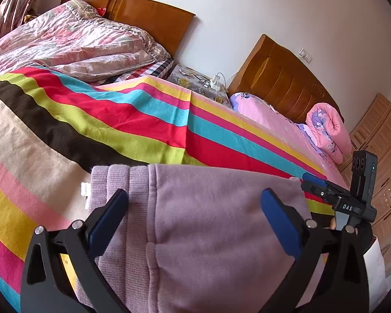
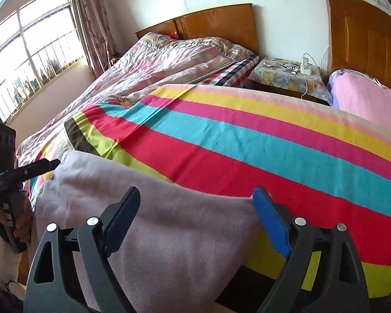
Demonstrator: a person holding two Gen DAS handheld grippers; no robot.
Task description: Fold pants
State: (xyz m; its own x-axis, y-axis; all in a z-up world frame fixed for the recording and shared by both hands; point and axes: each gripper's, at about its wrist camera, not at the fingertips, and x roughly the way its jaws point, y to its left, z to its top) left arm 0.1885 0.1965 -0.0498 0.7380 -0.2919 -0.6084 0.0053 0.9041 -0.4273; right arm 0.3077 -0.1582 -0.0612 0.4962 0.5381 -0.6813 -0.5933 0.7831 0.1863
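Note:
The lilac fleece pants lie folded at the near edge of the bed, on a striped blanket. Their ribbed waistband shows at the left in the left wrist view. My left gripper is open, its fingers astride the pants just above the fabric. My right gripper is open too, over the other end of the pants. Each gripper shows in the other's view: the right one at the right edge, the left one at the left edge.
A crumpled floral quilt covers the far part of the bed. A nightstand with glasses and chargers stands between two wooden headboards. A second bed with pink bedding lies to the right. A window is at the left.

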